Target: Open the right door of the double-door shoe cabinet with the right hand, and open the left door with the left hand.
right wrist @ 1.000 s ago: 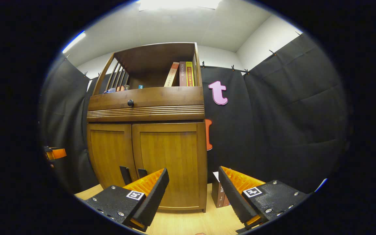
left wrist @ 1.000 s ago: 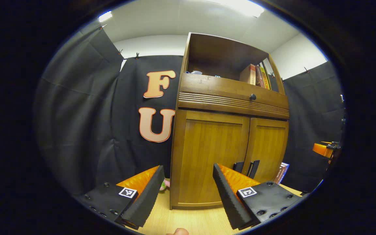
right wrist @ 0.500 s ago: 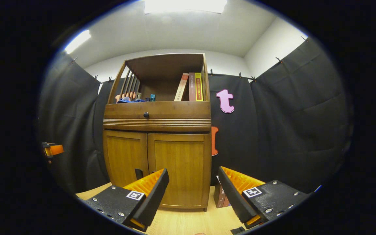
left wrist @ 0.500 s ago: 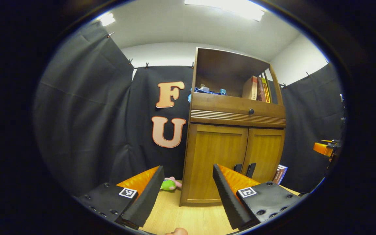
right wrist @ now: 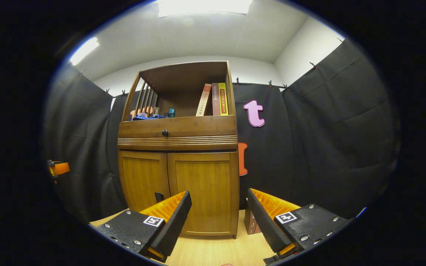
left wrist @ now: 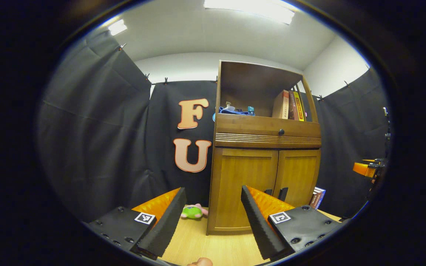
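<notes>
Wooden shoe cabinet (left wrist: 264,184) stands ahead on the pale floor, left door (left wrist: 244,186) and right door (right wrist: 202,192) both closed. My left gripper (left wrist: 211,216) hangs well short of it, jaws spread wide, holding nothing. My right gripper (right wrist: 218,218) likewise, wide apart and empty. Green plush toy (left wrist: 192,212) lies beside the cabinet's base.

Bare floor (left wrist: 198,244) is lying open before the closed doors (right wrist: 178,192); a plush toy (left wrist: 193,211) and books (right wrist: 250,221) are flanking the cabinet (left wrist: 264,140).
</notes>
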The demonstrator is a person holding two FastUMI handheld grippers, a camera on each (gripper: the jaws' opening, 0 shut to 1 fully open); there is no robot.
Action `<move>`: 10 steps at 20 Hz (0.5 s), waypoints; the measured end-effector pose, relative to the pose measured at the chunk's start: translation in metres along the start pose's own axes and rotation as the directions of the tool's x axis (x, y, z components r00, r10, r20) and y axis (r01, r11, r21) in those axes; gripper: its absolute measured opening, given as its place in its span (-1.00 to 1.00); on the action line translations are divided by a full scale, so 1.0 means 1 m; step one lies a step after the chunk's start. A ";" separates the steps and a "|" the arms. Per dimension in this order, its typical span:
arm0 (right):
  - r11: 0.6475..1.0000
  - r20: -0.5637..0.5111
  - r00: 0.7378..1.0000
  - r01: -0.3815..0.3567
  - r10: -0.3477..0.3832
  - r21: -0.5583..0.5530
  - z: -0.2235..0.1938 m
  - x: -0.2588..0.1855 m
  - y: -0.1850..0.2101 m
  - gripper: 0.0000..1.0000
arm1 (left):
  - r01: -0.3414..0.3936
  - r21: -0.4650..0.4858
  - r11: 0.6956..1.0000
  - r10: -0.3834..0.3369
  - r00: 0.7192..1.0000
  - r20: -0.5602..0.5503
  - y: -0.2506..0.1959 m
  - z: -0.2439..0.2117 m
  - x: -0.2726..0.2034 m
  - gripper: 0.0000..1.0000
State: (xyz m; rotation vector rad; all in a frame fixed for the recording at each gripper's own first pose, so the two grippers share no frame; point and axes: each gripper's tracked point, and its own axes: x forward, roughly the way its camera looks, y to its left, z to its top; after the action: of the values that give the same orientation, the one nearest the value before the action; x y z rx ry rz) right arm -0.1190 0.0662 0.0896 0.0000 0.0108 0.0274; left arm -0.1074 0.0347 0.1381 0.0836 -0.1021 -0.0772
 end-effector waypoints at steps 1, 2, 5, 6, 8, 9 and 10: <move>1.000 -0.002 1.000 0.001 -0.001 -0.003 -0.005 0.003 0.003 0.89 | 0.008 0.004 1.000 -0.008 1.000 0.008 -0.003 -0.001 0.001 0.89; 1.000 -0.006 1.000 0.001 -0.001 -0.007 -0.011 0.008 0.008 0.89 | 0.010 0.013 1.000 -0.010 1.000 0.016 -0.003 -0.001 0.002 0.89; 1.000 -0.001 1.000 -0.008 0.008 0.000 -0.030 0.029 0.028 0.89 | 0.012 0.026 1.000 -0.013 1.000 0.028 -0.005 -0.007 0.010 0.90; 1.000 -0.002 1.000 -0.016 0.016 0.012 -0.038 0.036 0.036 0.89 | 0.008 0.033 0.999 -0.009 1.000 0.026 -0.004 -0.011 0.013 0.90; 0.999 -0.021 0.999 -0.034 0.035 0.021 -0.057 0.053 0.053 0.88 | 0.015 0.045 0.999 -0.016 1.000 0.025 -0.002 -0.019 0.018 0.93; 0.999 -0.034 0.999 -0.037 0.038 0.015 -0.068 0.062 0.060 0.88 | 0.023 0.041 0.999 -0.024 1.000 0.020 -0.002 -0.024 0.020 0.96; 0.999 -0.042 0.998 -0.042 0.043 0.007 -0.078 0.070 0.066 0.89 | 0.027 0.034 0.999 -0.028 0.999 0.016 -0.001 -0.028 0.022 0.90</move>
State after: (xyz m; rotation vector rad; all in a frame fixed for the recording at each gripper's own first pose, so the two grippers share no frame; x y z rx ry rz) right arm -0.0515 0.1345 0.0111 0.0057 0.0534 0.0698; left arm -0.0823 0.0345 0.1122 0.1185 -0.1185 -0.1034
